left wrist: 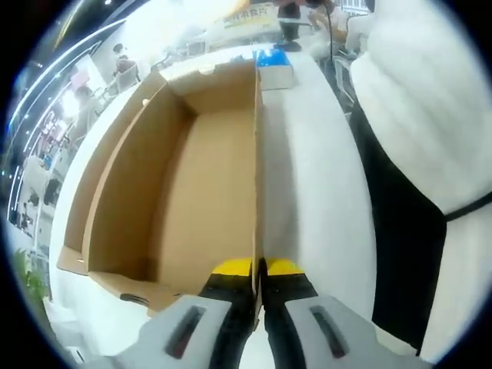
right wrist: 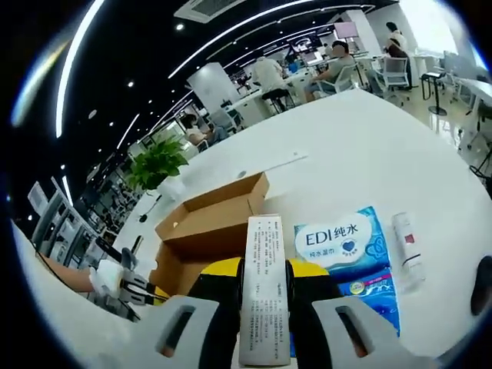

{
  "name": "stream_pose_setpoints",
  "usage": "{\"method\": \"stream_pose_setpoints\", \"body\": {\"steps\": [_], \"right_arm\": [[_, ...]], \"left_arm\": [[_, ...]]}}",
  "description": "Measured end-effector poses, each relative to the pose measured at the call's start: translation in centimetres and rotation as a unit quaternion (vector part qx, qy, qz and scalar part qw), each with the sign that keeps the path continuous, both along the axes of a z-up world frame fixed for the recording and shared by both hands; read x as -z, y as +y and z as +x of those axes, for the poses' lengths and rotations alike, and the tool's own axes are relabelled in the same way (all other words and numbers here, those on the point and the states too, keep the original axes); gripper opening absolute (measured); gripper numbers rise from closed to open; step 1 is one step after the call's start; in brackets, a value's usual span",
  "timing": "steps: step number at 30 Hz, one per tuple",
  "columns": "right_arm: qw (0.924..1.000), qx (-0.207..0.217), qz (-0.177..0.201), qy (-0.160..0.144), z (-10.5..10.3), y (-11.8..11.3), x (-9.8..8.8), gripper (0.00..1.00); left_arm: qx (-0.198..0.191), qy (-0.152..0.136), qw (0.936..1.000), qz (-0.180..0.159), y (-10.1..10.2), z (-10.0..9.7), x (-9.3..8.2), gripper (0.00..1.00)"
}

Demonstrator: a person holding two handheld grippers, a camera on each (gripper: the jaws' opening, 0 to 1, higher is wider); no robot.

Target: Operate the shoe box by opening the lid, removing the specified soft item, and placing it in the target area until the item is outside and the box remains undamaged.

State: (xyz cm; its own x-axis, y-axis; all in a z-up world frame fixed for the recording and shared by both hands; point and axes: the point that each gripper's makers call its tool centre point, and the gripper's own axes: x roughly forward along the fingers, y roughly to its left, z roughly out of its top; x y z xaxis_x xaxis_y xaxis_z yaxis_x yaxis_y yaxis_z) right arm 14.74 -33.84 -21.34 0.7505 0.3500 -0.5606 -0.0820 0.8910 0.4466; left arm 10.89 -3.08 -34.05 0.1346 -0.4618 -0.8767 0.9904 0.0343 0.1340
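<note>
In the left gripper view, one open cardboard shoe box [left wrist: 184,184] lies on the white desk [left wrist: 307,184], and the left gripper [left wrist: 259,269] is pinched onto its right wall at the near end. In the right gripper view, the right gripper [right wrist: 264,273] clamps one narrow printed box [right wrist: 264,292]; one blue wet-wipe pack [right wrist: 346,254] and one small white tube [right wrist: 407,246] lie to its right, the shoe box [right wrist: 211,223] just beyond it on the left.
</note>
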Motion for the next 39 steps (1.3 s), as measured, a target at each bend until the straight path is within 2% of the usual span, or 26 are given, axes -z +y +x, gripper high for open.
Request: {"method": "stream_pose_setpoints", "body": {"steps": [7,15,17,18,24,32,39], "right_arm": [[0.9998,0.008,-0.02,0.003,0.0,-1.4,0.1,0.2],[0.9988,0.026,-0.041,-0.003,0.1,-3.9,-0.7,0.2],[0.9988,0.027,-0.041,-0.002,-0.1,-3.7,-1.1,0.2],[0.998,0.038,-0.05,-0.001,-0.1,-3.8,-1.1,0.2],[0.9938,0.022,-0.109,0.008,-0.7,-4.1,-1.0,0.2],[0.9924,0.025,-0.12,0.008,-0.8,-4.8,-1.4,0.2],[0.9878,0.025,-0.153,0.008,-1.0,-6.2,-1.4,0.2]], "left_arm": [[0.0,-0.001,1.0,-0.001,0.0,0.0,0.0,0.02],[0.0,-0.002,1.0,-0.001,0.0,0.0,0.0,0.02],[-0.001,-0.003,1.0,-0.001,0.0,0.0,0.0,0.03],[-0.001,-0.004,1.0,-0.001,0.0,0.0,0.0,0.03],[-0.002,-0.005,1.0,-0.001,0.0,0.1,0.0,0.03],[-0.002,-0.005,1.0,-0.001,0.0,0.1,0.0,0.03],[-0.003,-0.006,1.0,-0.001,0.0,0.0,0.0,0.03]]}}
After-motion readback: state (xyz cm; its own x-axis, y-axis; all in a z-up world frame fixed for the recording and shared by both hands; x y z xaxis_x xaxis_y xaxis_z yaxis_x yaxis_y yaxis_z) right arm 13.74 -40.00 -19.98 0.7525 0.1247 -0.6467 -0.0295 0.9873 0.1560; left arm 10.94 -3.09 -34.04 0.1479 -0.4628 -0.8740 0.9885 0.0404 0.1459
